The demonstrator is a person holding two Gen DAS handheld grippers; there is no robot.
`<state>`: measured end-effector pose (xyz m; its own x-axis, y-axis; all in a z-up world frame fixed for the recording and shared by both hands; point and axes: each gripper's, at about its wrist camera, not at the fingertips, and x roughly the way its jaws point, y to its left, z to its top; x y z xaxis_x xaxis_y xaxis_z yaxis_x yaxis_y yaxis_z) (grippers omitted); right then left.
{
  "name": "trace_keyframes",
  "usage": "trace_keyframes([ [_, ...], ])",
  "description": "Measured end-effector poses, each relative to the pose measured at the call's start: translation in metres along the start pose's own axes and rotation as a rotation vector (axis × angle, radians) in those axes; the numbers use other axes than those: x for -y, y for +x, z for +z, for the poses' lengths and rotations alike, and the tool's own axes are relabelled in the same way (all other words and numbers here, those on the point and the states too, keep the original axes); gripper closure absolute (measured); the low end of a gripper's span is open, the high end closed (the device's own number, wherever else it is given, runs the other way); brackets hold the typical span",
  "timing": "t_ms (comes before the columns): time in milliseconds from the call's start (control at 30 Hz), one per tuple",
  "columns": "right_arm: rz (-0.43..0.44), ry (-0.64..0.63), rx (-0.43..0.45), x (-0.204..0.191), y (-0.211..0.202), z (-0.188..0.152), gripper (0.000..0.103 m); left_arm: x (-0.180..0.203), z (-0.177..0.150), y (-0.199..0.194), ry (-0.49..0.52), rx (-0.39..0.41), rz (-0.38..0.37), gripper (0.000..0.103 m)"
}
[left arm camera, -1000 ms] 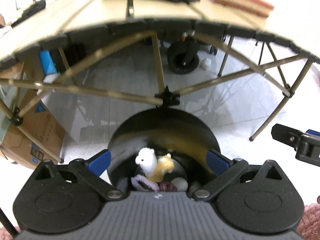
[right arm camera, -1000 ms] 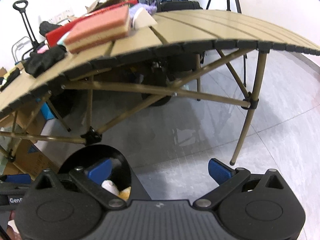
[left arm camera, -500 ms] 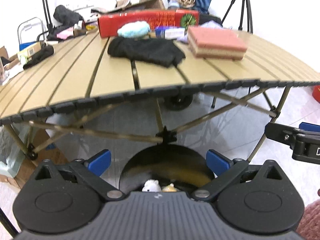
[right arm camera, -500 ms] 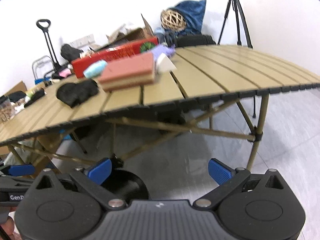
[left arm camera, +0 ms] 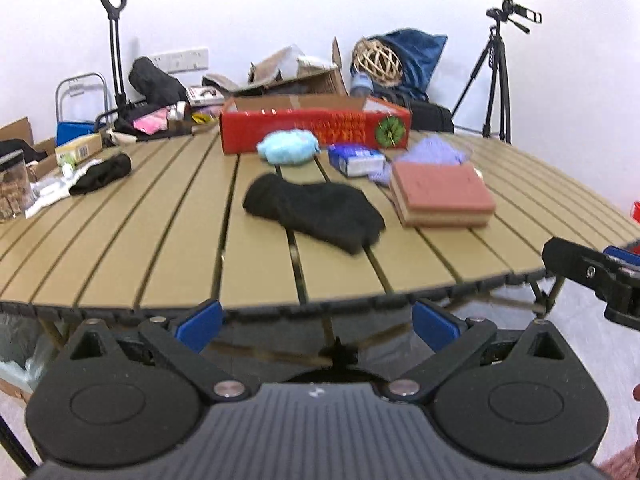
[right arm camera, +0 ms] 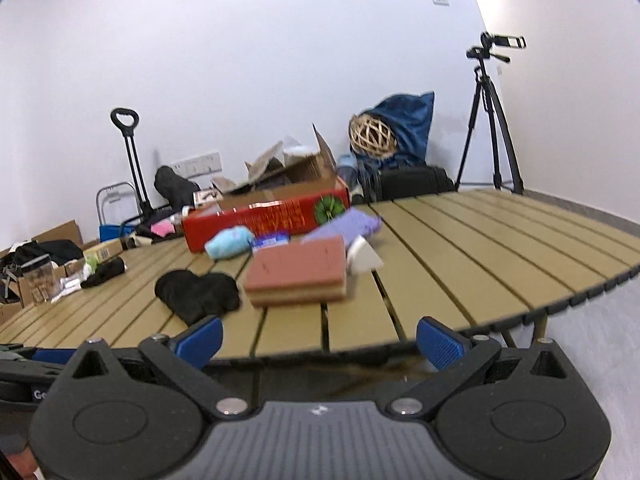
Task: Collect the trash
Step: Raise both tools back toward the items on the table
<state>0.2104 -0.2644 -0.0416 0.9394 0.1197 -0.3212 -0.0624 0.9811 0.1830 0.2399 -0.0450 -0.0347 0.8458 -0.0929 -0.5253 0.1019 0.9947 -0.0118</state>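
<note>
1. Left tool (left arm camera: 314, 318) hangs level with the near edge of the worktop (left arm camera: 168, 240), blue pads spread wide, nothing between them
2. Right tool (right arm camera: 320, 342) sits just to its right at the same edge, pads also wide apart and empty; its black arm shows at the right border of the left view
3. Landmark is the black cloth (left arm camera: 316, 210), a crumpled heap straight ahead of the left tool, lying across the slats near the worktop's front
4. Just right of the black cloth, close beside it, lies the pink sponge block (left arm camera: 440, 194), flat, pink on top with a tan layer under
5. Behind the black cloth: a fluffy light-blue wad (left arm camera: 288, 148) and a small blue-and-white pack (left arm camera: 356, 160), both in front of the long red box (left arm camera: 316, 128)
6. Far left of the black cloth, a second dark bundle (left arm camera: 102, 174) by some white scraps
7. My read: the cloth is the closest pick, soft, light and floppy, so it will sag and drape
8. Best bite looks like the raised hump in its middle, pinching a thick fold rather than a thin edge
9. The sponge should be light and squashy; grip it across its short sides
</note>
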Motion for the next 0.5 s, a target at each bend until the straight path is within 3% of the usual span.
trace_keyframes([
  [500, -0.016, -0.045, 0.065, -0.021, 0.045, 0.029, 0.0, -0.022, 0.042, 0.01, -0.062, 0.119, 0.08, 0.0],
])
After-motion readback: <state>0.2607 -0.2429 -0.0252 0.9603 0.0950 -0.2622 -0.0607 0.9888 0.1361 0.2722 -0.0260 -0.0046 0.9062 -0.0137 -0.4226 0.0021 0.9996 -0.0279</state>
